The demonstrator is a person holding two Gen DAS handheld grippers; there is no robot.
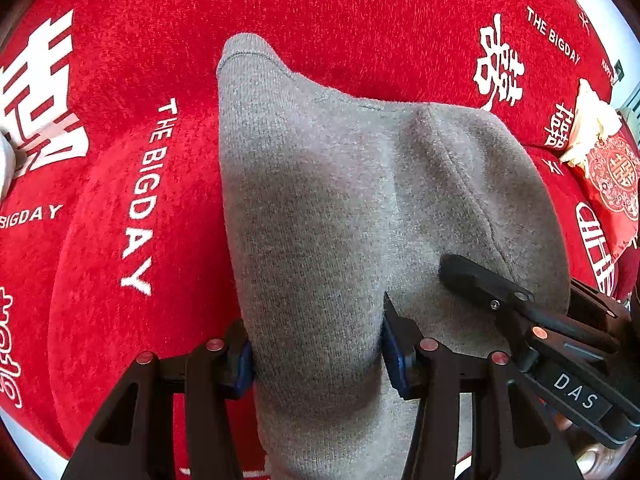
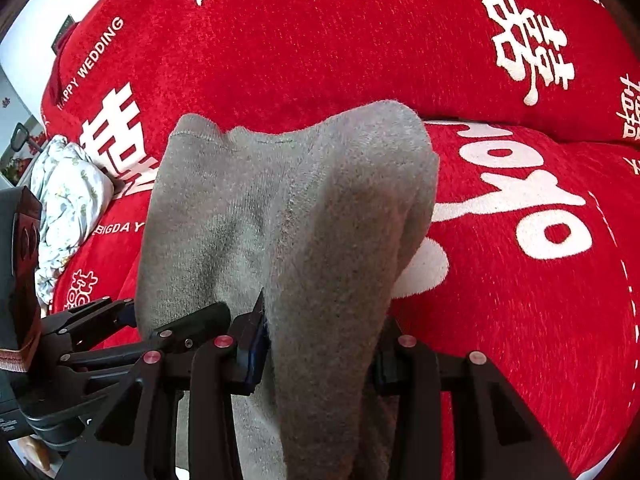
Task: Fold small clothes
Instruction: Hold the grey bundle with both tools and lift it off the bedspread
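Item: grey knit garment [image 1: 320, 208], small, soft-pile; draped in a hump over the seat of a red sofa cover [image 1: 120, 80] with white lettering, far end toward the backrest, near end gathered at both tools

Left gripper [image 1: 316, 356]: jaws partly closed, a thick roll of the grey cloth pinched between the blue pads

Right gripper [image 2: 320, 356]: likewise clamped on a bunched fold of the same cloth, just beside the left one (each tool visible at the edge of the other's view)

Progress, as judged: fold in hand, not finished; near edge lifted and gathered, no flat, squared stack anywhere in view; carrying over, laying down and smoothing left to do

Also present: floral white bundle [image 2: 68, 208] at the left end of the sofa, well apart; red embroidered cushion [image 1: 612, 176] at the right end

Number of folds already made: cannot tell
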